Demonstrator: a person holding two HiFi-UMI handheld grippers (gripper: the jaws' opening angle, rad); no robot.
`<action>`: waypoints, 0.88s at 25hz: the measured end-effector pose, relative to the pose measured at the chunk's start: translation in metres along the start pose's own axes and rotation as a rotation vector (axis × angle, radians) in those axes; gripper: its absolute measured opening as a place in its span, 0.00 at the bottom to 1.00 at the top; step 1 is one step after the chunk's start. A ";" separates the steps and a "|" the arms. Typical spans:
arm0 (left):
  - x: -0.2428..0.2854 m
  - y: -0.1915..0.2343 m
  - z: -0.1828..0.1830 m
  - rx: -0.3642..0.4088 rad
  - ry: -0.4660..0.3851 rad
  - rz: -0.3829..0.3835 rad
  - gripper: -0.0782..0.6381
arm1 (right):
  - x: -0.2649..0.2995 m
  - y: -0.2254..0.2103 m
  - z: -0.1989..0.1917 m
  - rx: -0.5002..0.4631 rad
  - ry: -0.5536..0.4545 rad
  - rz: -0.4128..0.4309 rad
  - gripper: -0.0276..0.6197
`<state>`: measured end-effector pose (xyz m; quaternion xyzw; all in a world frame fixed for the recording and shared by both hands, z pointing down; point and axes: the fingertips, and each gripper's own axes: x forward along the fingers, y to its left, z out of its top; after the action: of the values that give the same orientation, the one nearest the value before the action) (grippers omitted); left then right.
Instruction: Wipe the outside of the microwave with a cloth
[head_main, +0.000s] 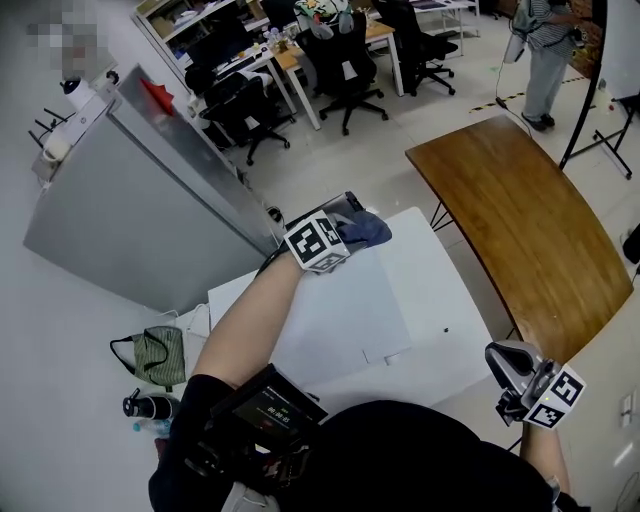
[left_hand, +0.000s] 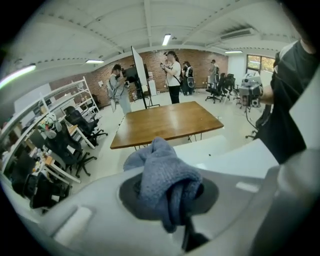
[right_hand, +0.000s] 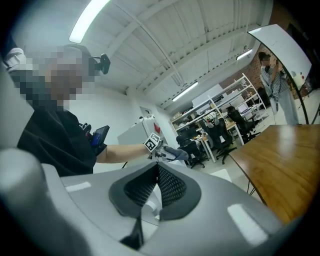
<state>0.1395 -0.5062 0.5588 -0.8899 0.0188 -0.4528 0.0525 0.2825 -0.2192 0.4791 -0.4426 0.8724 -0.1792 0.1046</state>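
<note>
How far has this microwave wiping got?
Done: the cloth is picked up, with the left tool shut on it. In hand: the cloth is at the far edge of the microwave top. The right tool hangs empty, apart. Left: no wiped marks show, so probably most of the outside.

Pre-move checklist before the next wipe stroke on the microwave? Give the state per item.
1. Cloth clamped in left gripper: ok.
2. Cloth over the far edge of the microwave top: ok.
3. Cloth pressed onto the surface: cannot tell.
4. Right gripper shut, empty, off to the side of the microwave: ok.
5. Wooden table apart from the microwave: ok.
6. Sides and front reachable: cannot tell.
</note>
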 end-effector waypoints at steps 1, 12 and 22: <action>-0.007 -0.002 -0.001 -0.004 -0.020 0.005 0.19 | 0.004 0.006 -0.001 -0.005 0.001 0.006 0.05; -0.243 -0.051 -0.251 -0.217 -0.088 0.247 0.19 | 0.105 0.156 -0.013 -0.130 0.074 0.204 0.05; -0.232 -0.078 -0.294 -0.277 -0.161 0.224 0.19 | 0.118 0.214 -0.022 -0.153 0.097 0.172 0.05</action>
<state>-0.2360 -0.4325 0.5530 -0.9143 0.1755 -0.3646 -0.0193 0.0483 -0.1936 0.4095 -0.3637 0.9223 -0.1235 0.0431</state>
